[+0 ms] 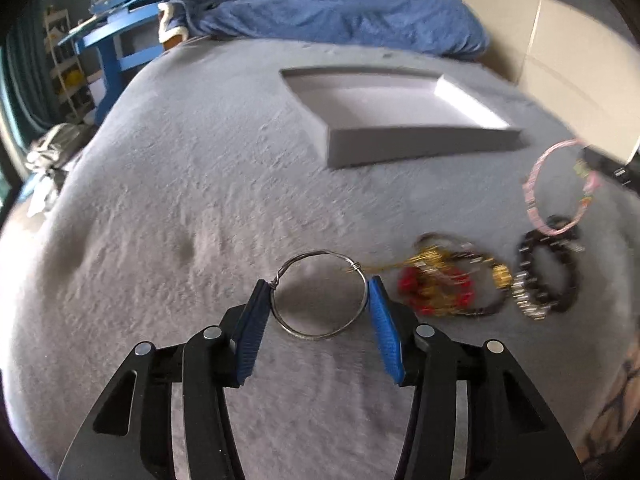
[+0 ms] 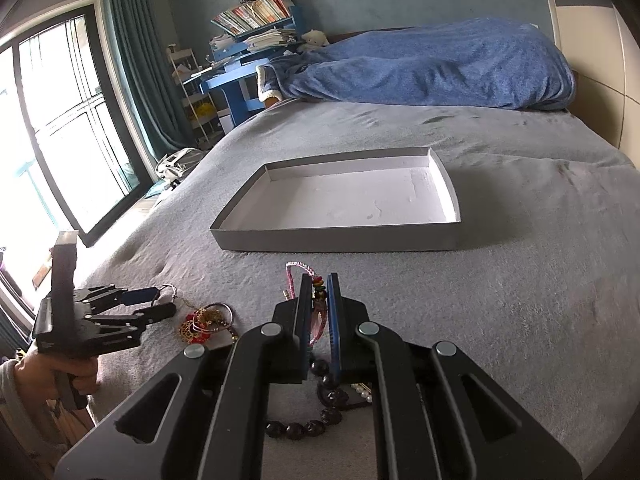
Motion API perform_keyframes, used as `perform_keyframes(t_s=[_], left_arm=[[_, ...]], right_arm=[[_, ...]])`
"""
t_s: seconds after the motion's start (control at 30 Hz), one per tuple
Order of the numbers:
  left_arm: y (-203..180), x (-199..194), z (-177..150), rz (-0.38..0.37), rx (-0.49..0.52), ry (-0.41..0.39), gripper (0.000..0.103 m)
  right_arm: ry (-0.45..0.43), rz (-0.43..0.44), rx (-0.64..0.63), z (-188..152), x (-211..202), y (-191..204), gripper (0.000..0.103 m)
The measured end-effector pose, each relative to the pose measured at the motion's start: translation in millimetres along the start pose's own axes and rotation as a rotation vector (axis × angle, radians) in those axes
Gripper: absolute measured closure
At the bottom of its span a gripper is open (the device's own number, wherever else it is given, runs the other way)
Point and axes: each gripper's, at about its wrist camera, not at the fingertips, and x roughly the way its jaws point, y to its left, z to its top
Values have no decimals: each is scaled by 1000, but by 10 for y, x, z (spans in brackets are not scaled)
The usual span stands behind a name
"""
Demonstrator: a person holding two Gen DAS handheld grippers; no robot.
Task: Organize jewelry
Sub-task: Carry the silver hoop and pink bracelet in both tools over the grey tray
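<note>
My left gripper (image 1: 318, 280) is shut on a silver wire bangle (image 1: 320, 334), its blue pads touching the ring's two sides just above the grey bed. My right gripper (image 2: 319, 280) is shut on a pink braided bracelet (image 2: 318, 316), which also shows lifted at the right edge of the left wrist view (image 1: 534, 184). A red and gold piece (image 1: 436, 292) and a dark bead bracelet (image 1: 548, 272) lie on the bed to the right of the bangle. A shallow grey box (image 2: 332, 240) with a white inside stands further back, with nothing in it.
A blue blanket (image 2: 432, 68) is heaped at the far end of the bed. A blue desk (image 2: 236, 80) with books and a window (image 2: 60, 120) are to the left. Dark beads (image 2: 304, 428) and pearls (image 2: 362, 392) lie under my right gripper.
</note>
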Motion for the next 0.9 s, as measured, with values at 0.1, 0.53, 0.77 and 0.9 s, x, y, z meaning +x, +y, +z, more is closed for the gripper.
perform_keyframes(t_s=[0.1,0.53,0.77,0.9], left_arm=[[-42,-162,21,-85,-13,-44,52],[-440,-186,499,-91,69,-109,52],[-601,-27,942,-88,109,-134,52],[-606,153,1192,-83,103,-133,52]], right_arm=[[-6,5,6,9,-4,-8,95],[-57,30,31,253,-5,-36,95],[-108,0,32,617,105,-119,95],[-127,-12,55,794,248,-238,95]])
